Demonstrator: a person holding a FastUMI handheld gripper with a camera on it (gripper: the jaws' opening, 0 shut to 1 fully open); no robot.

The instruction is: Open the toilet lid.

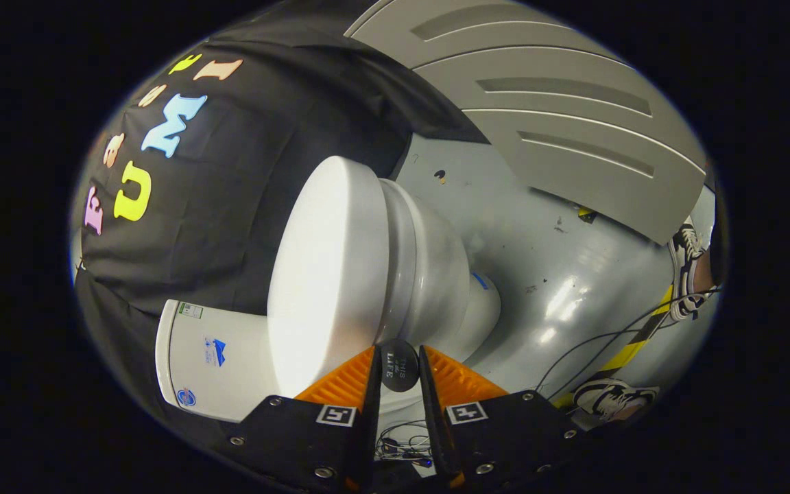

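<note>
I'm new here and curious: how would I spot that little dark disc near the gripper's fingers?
Find the white toilet with its closed lid. At the lid's near edge, the small round knob sits between the gripper fingers. It is the one dark thing on the white toilet.

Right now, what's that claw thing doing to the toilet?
A person is holding a gripper to open the toilet lid. Its fingers are closed on a small dark round knob at the lid's edge. The lid still lies shut on the toilet, so the lifting is not done.
</note>
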